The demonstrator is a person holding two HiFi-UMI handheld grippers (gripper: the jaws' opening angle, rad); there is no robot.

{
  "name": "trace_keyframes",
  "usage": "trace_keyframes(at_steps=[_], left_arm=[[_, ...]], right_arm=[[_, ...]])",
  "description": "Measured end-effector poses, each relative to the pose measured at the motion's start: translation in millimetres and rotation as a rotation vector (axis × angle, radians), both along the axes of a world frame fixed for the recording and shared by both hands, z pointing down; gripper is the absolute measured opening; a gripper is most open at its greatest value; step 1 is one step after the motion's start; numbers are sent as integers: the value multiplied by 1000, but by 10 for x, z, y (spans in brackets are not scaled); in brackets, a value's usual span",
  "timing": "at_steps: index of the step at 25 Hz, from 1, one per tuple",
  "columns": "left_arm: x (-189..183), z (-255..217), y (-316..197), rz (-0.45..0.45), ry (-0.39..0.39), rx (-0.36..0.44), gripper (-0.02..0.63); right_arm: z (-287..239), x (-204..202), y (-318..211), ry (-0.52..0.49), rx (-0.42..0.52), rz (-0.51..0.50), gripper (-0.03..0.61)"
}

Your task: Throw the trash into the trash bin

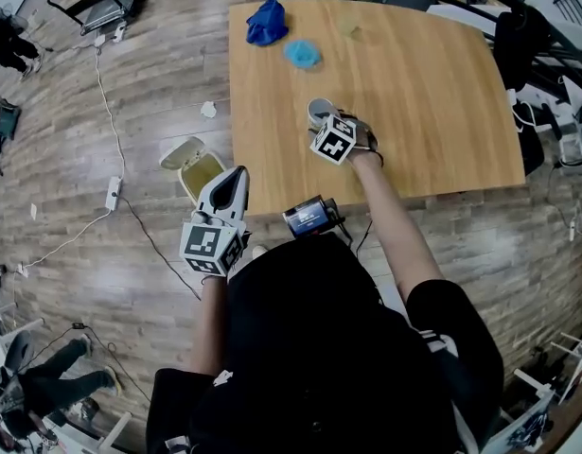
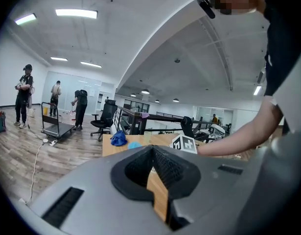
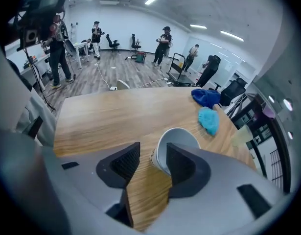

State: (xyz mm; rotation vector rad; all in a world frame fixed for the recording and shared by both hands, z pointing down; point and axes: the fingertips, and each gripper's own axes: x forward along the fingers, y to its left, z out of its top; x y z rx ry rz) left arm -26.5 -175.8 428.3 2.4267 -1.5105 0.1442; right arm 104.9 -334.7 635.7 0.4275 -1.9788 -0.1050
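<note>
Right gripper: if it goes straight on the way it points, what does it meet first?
The cup, most likely. It stands just ahead of the open jaws of the right gripper, off toward one jaw, whose tip may catch its rim. Past it is only the table.

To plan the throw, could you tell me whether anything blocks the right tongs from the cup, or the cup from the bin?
Nothing visible does. The right tongs are open, with the near rim of the cup showing between them. The bin stands open on the floor beside the table; only the left tongs hover near its rim.
</note>
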Motion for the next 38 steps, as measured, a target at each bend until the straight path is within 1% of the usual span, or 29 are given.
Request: trace_keyframes(at_steps=[2,3,5,7,10,13,16,20,25,28,30,32,34,38], left_arm=[[-24,-1,10,-8,3,-5,-7],[-26,-3,13,-10,4,-5,-6],[-17,2,11,-10,4,-5,-6],[-1,24,0,-9,2,-8,-6],[28,54,-10,-3,-1,-13,-6],[64,62,-14,6,-1,-14,-6],[97,61,-17,14,-1,-11,-6],[111,52,-8,22,1,-2,-6],[111,-5,-34,32,2,17,-6],[129,-65,-54,42,-3,41,-7],[140,-119,-62,44,5,53,-7],[163,-165,-57,47,15,58,-6],[190,-192,-45,52,15,68,-7],[268,-194,47,67,13,75,-6]], right_arm=[[49,5,3,14,-4,-2,159],[52,13,-5,16,6,-2,136],[30,29,-39,17,35,-1,33],[18,37,-60,14,47,-5,18],[-28,43,-73,-5,57,-1,17],[-206,13,-68,-79,70,29,15],[-492,-65,-30,-211,75,71,15],[-1019,-225,121,-504,57,141,15],[-1929,-372,439,-859,38,165,15],[-2389,-353,649,-1039,47,180,15],[-2615,-321,797,-1123,66,185,15],[-2756,-277,942,-1181,81,193,15],[-2809,-237,1058,-1235,63,217,15],[-2765,-227,1243,-1260,34,241,15]])
